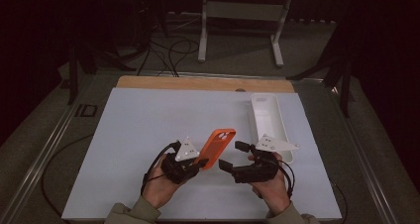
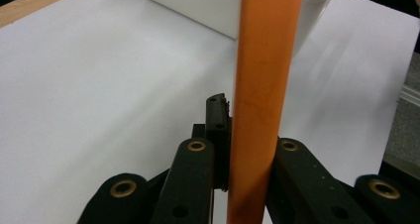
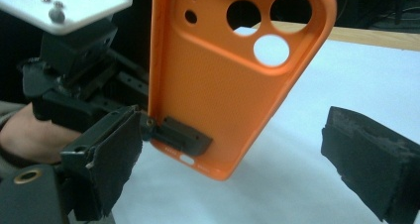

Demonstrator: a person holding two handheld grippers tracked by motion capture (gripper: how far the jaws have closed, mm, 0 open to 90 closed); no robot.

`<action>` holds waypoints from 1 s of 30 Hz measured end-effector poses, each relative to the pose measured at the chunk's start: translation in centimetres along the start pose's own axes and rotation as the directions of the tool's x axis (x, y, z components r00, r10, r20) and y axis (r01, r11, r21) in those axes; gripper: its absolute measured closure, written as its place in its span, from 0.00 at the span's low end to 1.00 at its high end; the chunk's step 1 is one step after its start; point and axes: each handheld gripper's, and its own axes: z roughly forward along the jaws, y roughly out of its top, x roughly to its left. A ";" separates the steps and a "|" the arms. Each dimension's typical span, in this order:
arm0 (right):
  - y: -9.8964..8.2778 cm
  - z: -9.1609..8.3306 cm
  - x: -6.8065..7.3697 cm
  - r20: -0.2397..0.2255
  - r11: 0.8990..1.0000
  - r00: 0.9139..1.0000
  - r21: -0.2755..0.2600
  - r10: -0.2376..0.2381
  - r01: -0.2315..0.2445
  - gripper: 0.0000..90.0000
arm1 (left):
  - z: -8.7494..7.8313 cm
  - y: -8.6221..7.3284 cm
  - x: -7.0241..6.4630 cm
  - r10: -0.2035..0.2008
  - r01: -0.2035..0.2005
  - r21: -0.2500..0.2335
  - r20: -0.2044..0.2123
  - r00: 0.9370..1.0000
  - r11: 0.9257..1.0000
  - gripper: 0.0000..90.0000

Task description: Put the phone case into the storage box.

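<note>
The left gripper (image 1: 197, 160) is clamping the near end of the orange phone case (image 1: 216, 146), holding it tilted up off the white mat (image 1: 148, 130), while the right gripper (image 1: 232, 156) is waiting wide open just right of it. Judging by this, the pickup is done, and the handover or placing into the white tray (image 1: 271, 130) at the far right is yet to come.

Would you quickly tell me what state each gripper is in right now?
Left gripper: shut on the orange phone case, clamping its bottom edge.
Right gripper: open, jaws spread, holding nothing, beside the case.
</note>
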 end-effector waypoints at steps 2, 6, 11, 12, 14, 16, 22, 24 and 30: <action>0.2 0.0 0.0 0.008 1.000 1.000 -0.007 0.007 -0.007 0.09 | 0.1 0.0 -0.1 -0.002 0.002 0.000 -0.007 1.000 1.000 0.96; 0.4 0.0 0.0 0.016 1.000 1.000 -0.014 0.020 -0.020 0.09 | 0.3 -0.1 -0.2 -0.011 0.011 -0.002 -0.020 1.000 1.000 0.96; 0.6 0.0 0.2 0.026 0.999 0.999 -0.023 0.028 -0.027 0.09 | 0.6 -0.3 -0.3 -0.022 0.022 -0.002 -0.026 0.999 1.000 0.96; 0.7 0.0 0.2 0.027 0.999 0.999 -0.026 0.032 -0.031 0.09 | 0.7 -0.3 -0.3 -0.025 0.025 -0.001 -0.027 0.999 1.000 0.96; 0.8 0.0 0.2 0.036 0.999 0.999 -0.034 0.039 -0.037 0.09 | 0.8 -0.3 -0.3 -0.026 0.026 0.000 -0.030 0.999 1.000 0.95; 0.9 0.0 0.2 0.040 0.998 0.998 -0.036 0.046 -0.045 0.09 | 0.8 -0.3 -0.3 -0.025 0.025 0.003 -0.033 0.999 1.000 0.95; 1.3 0.1 0.4 0.051 0.997 0.997 -0.045 0.064 -0.062 0.09 | 1.2 -0.4 -0.6 -0.019 0.020 0.011 -0.046 0.999 1.000 0.95; 1.5 0.2 0.5 0.054 0.997 0.996 -0.049 0.066 -0.064 0.09 | 1.2 -0.4 -0.6 -0.015 0.016 0.017 -0.047 0.999 1.000 0.96; 1.7 0.6 0.5 0.083 0.995 0.993 -0.046 0.089 -0.085 0.10 | 1.4 -0.4 -0.8 -0.014 0.015 0.013 -0.066 0.998 1.000 0.95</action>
